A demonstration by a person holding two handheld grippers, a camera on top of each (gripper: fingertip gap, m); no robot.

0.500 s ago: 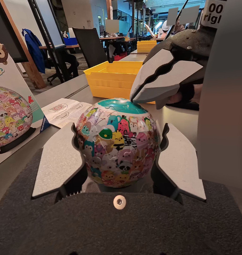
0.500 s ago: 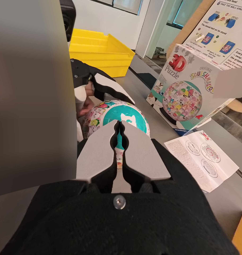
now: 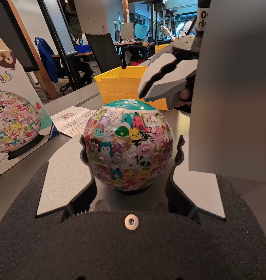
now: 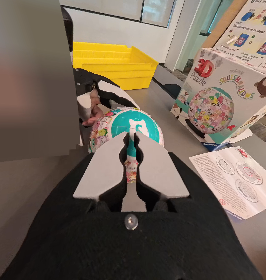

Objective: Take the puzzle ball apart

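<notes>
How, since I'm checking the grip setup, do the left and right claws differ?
The left claw stands open, its fingers flanking the puzzle ball low down; the right claw is nearly shut, empty, above the ball's teal top. Both have grey fingers with wavy inner edges.

Printed puzzle box (image 4: 220, 94), instruction leaflet (image 4: 235, 178), wall poster (image 4: 250, 37), gripper label (image 3: 202, 18)
</notes>
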